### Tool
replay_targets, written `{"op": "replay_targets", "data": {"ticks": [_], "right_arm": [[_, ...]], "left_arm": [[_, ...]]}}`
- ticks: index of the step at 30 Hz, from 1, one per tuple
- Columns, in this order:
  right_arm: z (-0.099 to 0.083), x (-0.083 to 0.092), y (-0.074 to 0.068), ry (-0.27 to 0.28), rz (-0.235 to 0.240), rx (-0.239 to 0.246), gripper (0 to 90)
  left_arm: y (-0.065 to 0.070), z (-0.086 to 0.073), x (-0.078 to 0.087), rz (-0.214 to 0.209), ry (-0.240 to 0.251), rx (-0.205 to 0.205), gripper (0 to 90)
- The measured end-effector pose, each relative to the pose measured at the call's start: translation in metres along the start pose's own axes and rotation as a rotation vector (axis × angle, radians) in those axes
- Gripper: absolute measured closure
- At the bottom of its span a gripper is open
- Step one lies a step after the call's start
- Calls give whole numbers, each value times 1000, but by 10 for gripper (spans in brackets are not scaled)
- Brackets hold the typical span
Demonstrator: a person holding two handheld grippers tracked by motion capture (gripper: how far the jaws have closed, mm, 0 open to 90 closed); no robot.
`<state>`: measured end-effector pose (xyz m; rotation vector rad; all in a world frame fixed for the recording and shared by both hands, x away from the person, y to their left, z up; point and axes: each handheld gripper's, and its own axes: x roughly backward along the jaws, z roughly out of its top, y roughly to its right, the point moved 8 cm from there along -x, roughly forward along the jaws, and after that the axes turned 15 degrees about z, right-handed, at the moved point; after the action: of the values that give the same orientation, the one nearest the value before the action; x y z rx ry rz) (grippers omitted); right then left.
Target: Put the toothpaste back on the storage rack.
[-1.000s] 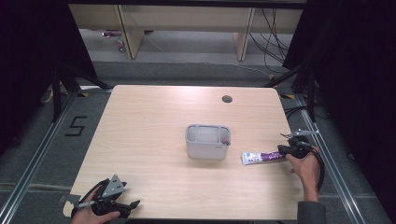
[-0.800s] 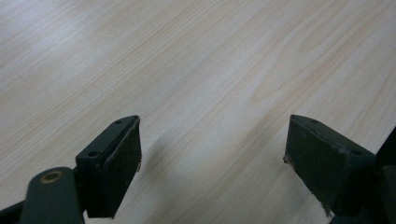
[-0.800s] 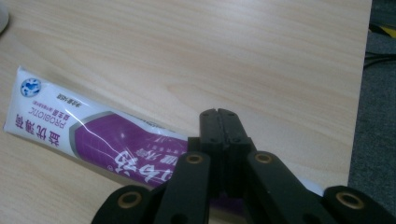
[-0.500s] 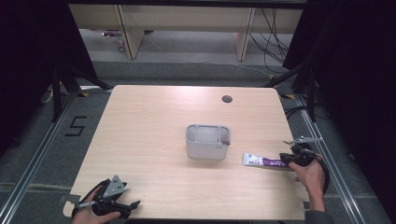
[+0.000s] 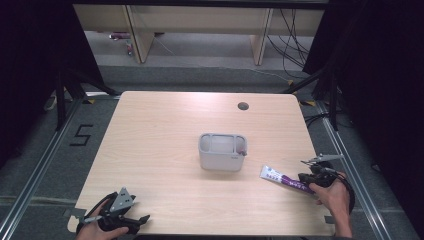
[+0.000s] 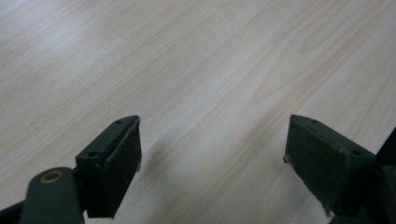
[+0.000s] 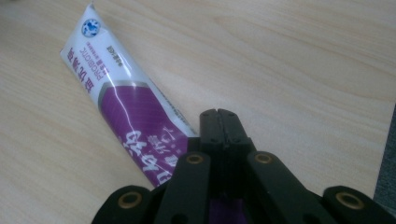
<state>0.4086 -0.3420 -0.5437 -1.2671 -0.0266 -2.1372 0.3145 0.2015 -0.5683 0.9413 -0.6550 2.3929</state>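
Lying on a pale wooden tabletop [image 5: 165, 135], a purple and white tube [image 5: 285, 178] is clamped at one end by the right gripper [image 5: 309, 183].

A grey rectangular bin [image 5: 222, 151] stands upright near the middle of the tabletop and serves as the landmark. The tube rests flat just to the right of the bin and slightly nearer the person, apart from it, its white end pointing toward the bin. The right gripper, held in the person's right hand [image 5: 334, 196], has its jaws closed together over the tube's purple end [image 7: 154, 154]. Well to the left of the bin, at the near edge, the left gripper [image 5: 142, 221] sits in the left hand [image 5: 95, 231], its jaws spread wide over bare wood [image 6: 210, 93], holding nothing.
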Motion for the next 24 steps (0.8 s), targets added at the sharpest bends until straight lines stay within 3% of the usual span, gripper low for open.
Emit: {"op": "replay_targets", "data": {"ticks": [3,4,5,6,7,8,9,10,11,13,14,15,17,23,24], "right_arm": [[-6,1,-10,3,14,-63,897],[-7,3,-6,-15,15,-14,897],[-8,3,-7,-11,19,-2,897],[-11,3,-13,-3,15,-60,897],[-11,4,-10,-7,19,0,898],[-13,3,-15,2,22,-33,898],[-15,5,-15,-17,19,-18,898],[-17,5,-19,-11,23,-47,898],[-19,6,-19,-26,29,-19,898],[-23,6,-23,-36,33,-12,898],[-25,5,-29,-25,33,-53,898],[-27,7,-28,-51,41,-13,898],[-30,7,-33,-53,47,7,898],[-37,7,-50,-73,78,17,897],[-37,7,-52,-70,89,18,897]], "left_arm": [[1,0,0,0,3,2,179],[1,0,0,0,3,1,179],[1,0,0,1,3,1,179],[1,0,0,2,4,2,179],[1,0,0,1,4,2,179],[1,0,0,1,3,0,179],[0,0,1,1,3,-1,178],[0,0,1,4,-1,-3,179],[2,1,-1,5,7,28,179],[0,1,1,-3,5,-3,178],[1,1,1,-3,7,2,179],[1,1,1,0,6,-2,179],[1,1,0,3,10,5,179],[2,2,1,-6,15,14,179],[1,0,2,-10,-1,-8,179]]}}
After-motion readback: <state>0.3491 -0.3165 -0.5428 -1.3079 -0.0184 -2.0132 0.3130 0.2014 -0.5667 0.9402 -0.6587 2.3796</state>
